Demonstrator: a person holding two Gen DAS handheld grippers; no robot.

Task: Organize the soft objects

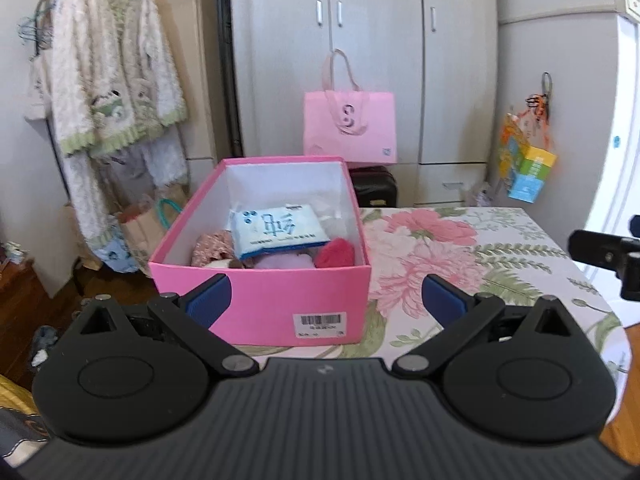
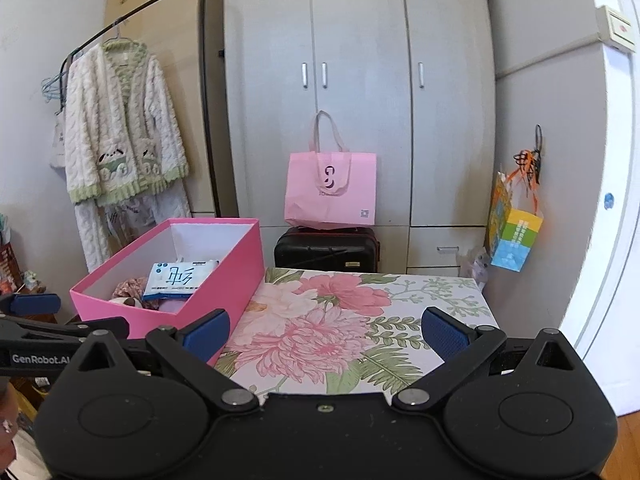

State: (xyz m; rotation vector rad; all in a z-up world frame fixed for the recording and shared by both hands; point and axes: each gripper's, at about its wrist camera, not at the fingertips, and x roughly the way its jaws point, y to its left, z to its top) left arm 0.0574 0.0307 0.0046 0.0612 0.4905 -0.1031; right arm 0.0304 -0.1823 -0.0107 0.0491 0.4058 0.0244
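- Left gripper [image 1: 327, 300]: jaws spread wide, holding nothing; "GenRobot.AI" printed on its body, read from the right wrist view.
- Right gripper [image 2: 325, 334]: jaws likewise wide apart and empty, over the floral cloth [image 2: 340, 320].
- Pink box [image 1: 260, 304]: just ahead of the left gripper, barcode label on its near end, long axis running away.
- Tissue pack [image 1: 276, 232]: white-blue, large blue characters, lying atop soft items [image 1: 336, 252] inside.

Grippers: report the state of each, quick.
Left gripper: open, holding nothing, in front of the pink box.
Right gripper: open, holding nothing, over the flowered cloth.
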